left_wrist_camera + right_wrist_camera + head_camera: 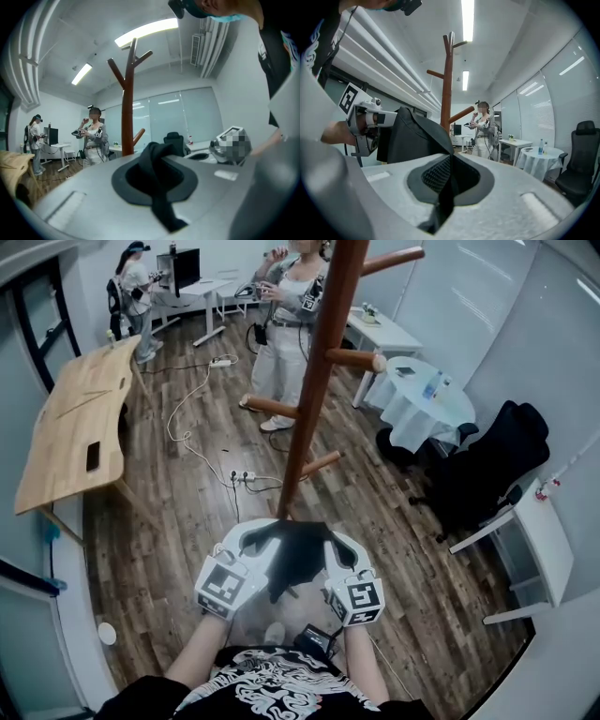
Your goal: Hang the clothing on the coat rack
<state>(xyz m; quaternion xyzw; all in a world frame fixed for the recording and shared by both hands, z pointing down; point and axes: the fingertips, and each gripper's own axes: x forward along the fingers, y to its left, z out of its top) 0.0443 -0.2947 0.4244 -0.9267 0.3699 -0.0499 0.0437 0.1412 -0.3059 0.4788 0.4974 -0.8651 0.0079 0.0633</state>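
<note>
1. Head view: the left gripper and right gripper sit side by side. The black fabric garment is stretched between their tips and sags below them, probably spread this way so it can drape over a peg. The tall brown wooden coat rack, with its stub pegs, stands just ahead of both tips.
2. Left gripper view: the jaws are pressed together on a fold of the garment, which bunches over the tip. The rack's trunk rises straight ahead.
3. Right gripper view: the jaws pinch another fold, and the rest of the cloth hangs to the gripper's left. The pegs sit above the tip, so I judge a lift is needed next.
</note>
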